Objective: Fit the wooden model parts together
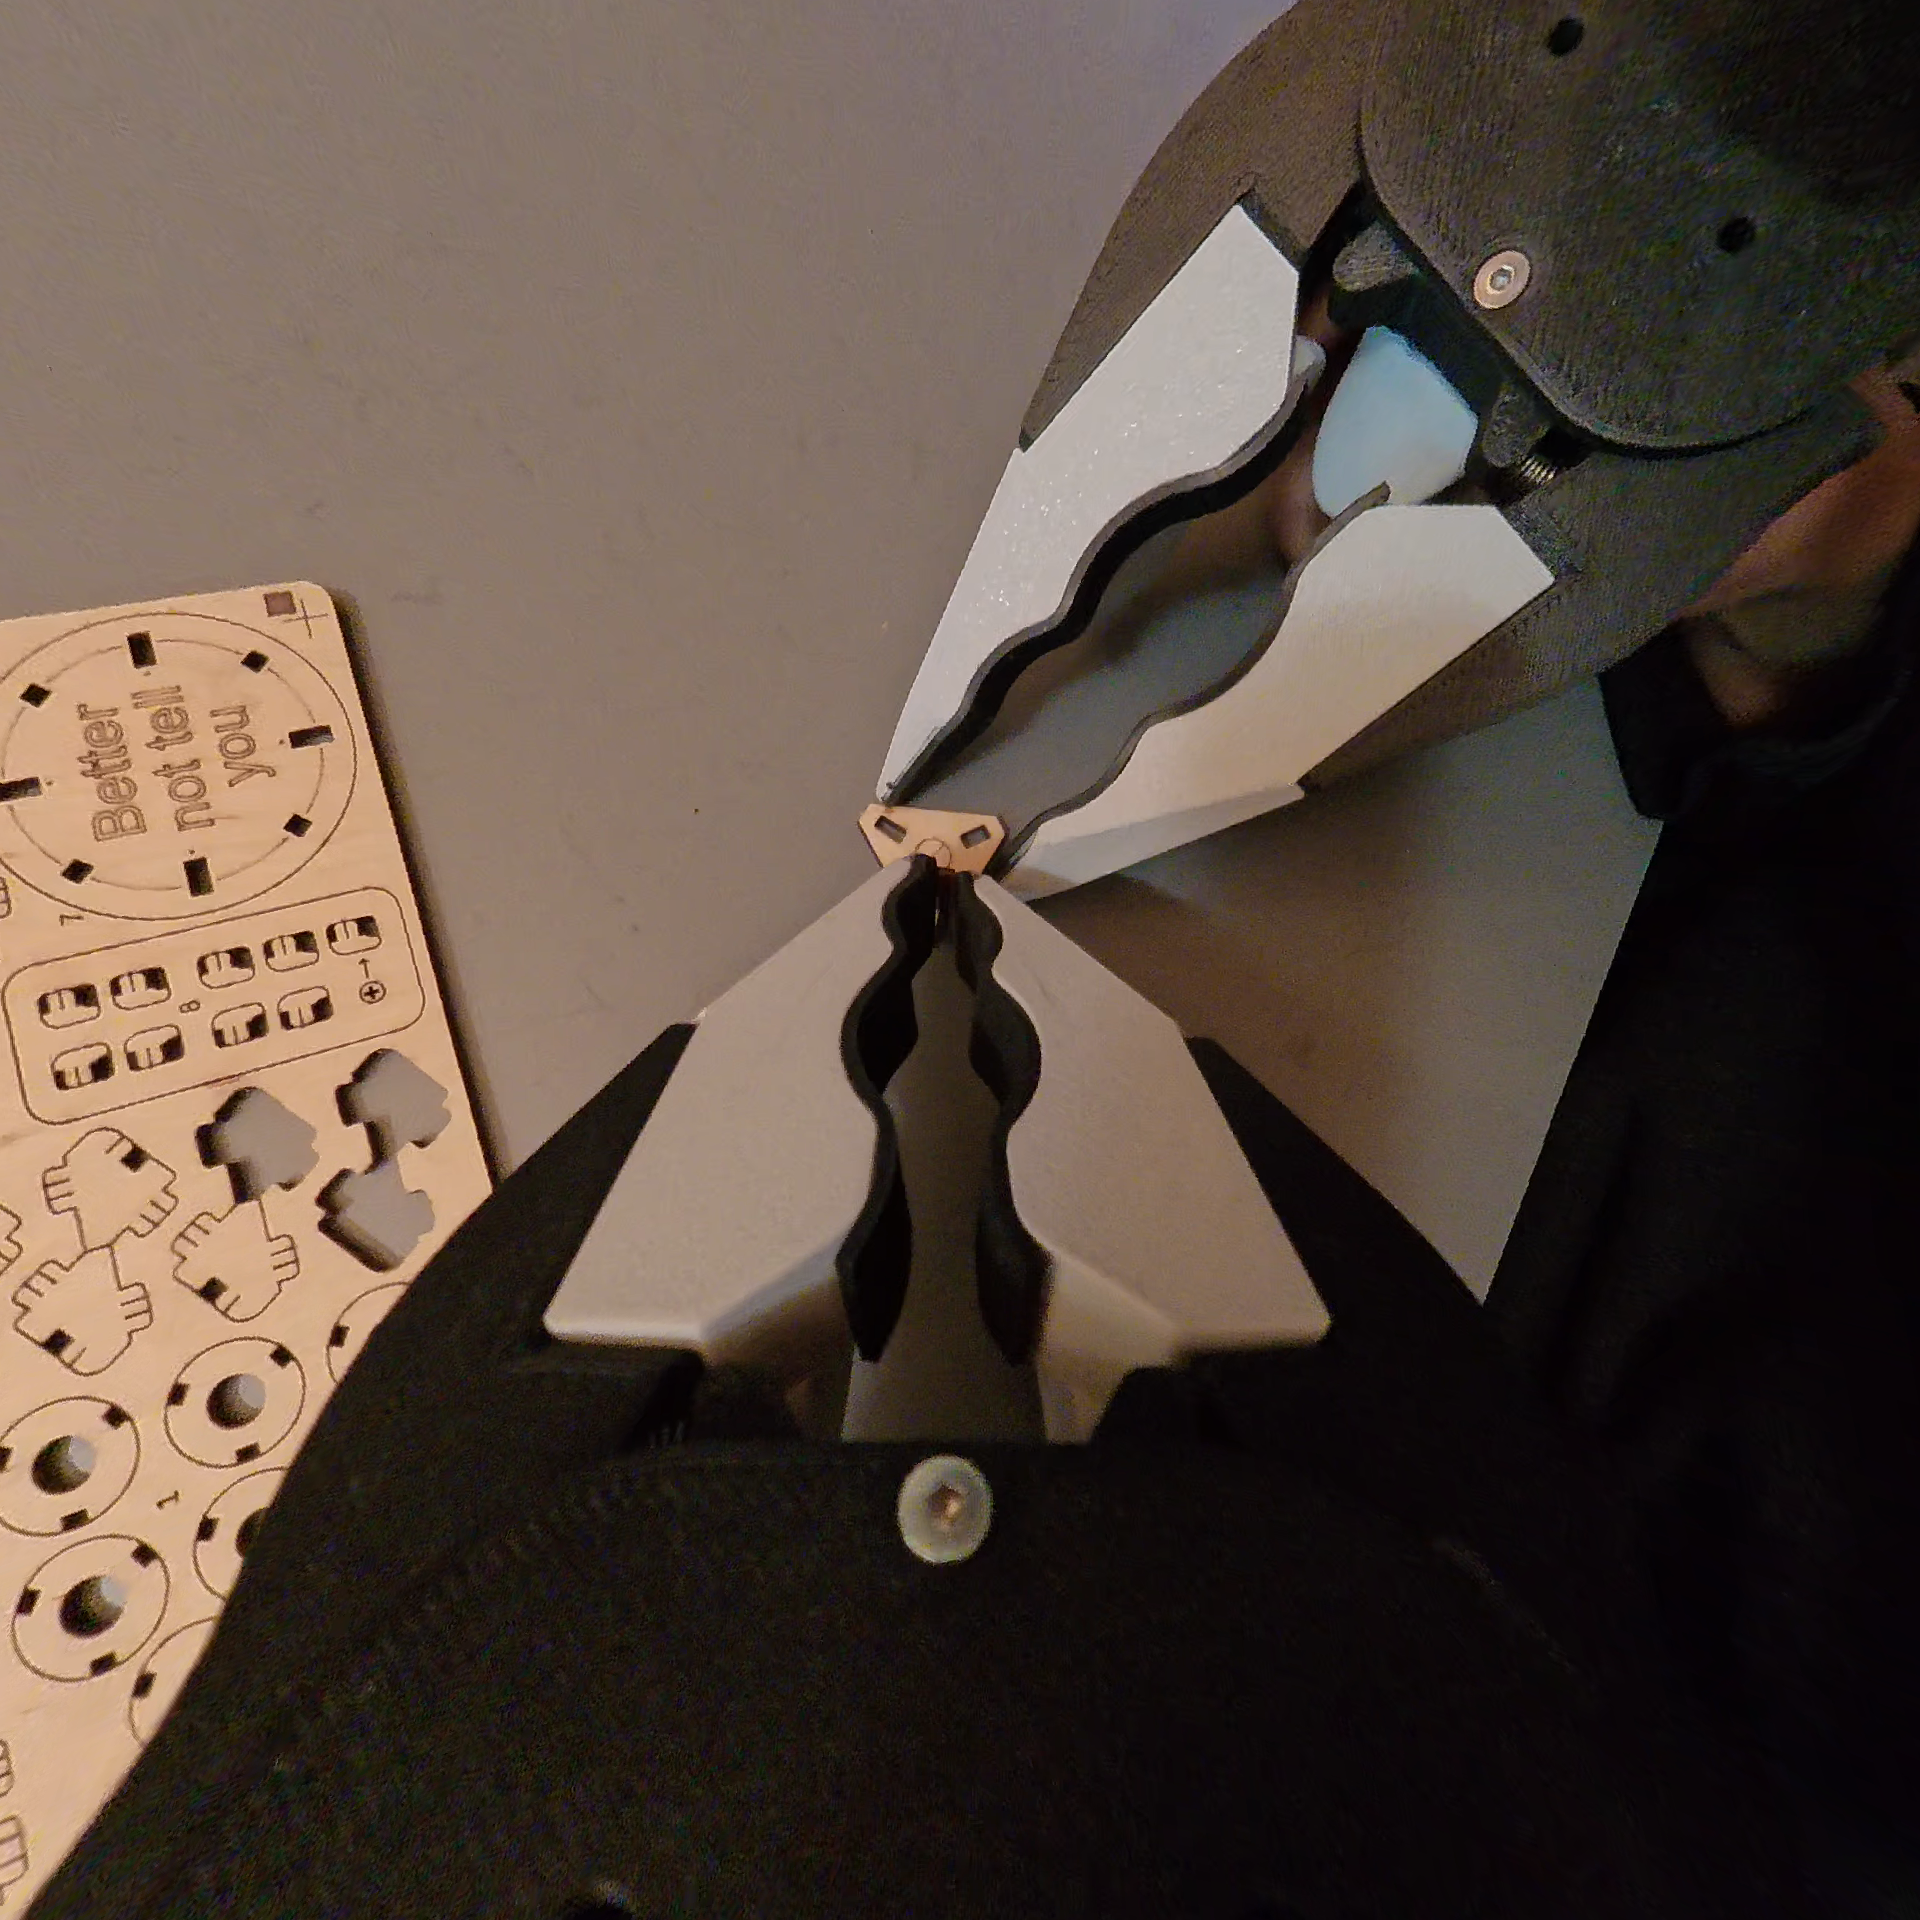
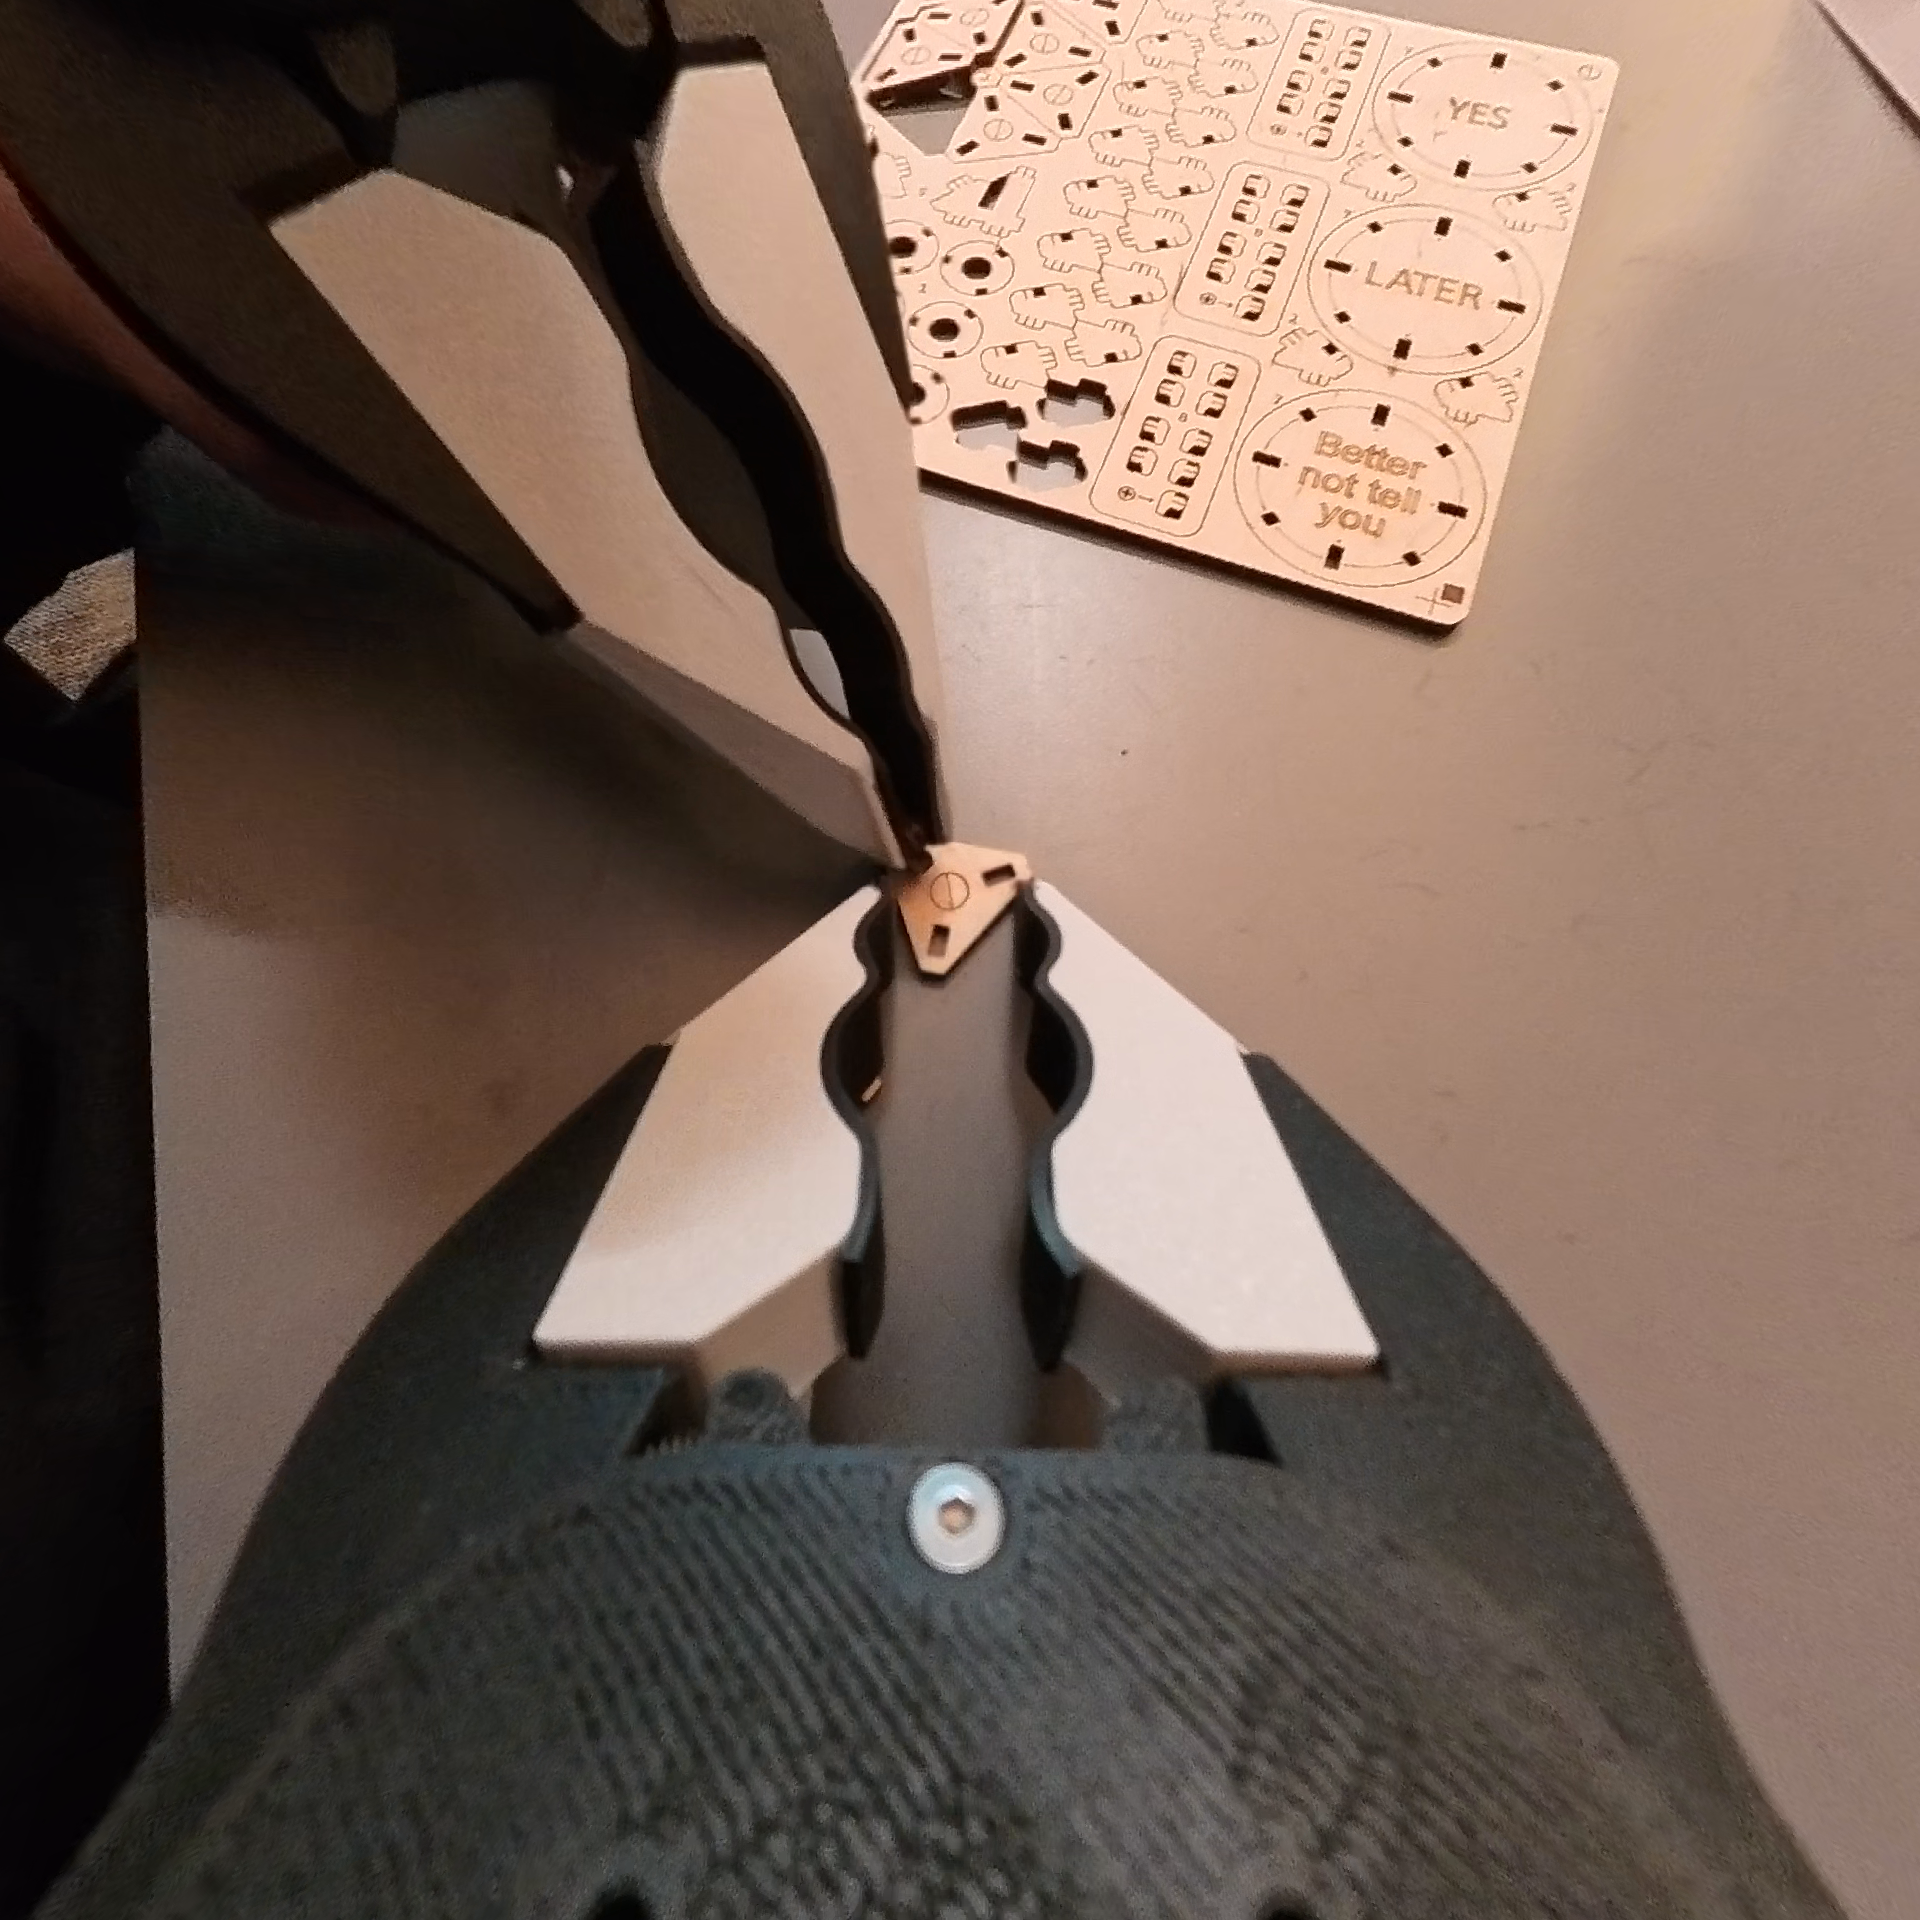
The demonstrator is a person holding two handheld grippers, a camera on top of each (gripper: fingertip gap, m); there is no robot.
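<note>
Left gripper pinching small wooden triangle, right gripper clasping its ends, plywood sheet left

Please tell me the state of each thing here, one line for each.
Left claw: shut on a corner of the wooden piece.
Right claw: shut across the wooden piece.
Wooden piece: held by both claws, above the table.
Plywood sheet: flat on the table, some parts removed.

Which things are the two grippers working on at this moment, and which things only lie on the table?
In hand: wooden triangle, between the right gripper's pads and pinched at one corner by the left gripper.
Lying about: wooden sheet on the table.
</note>
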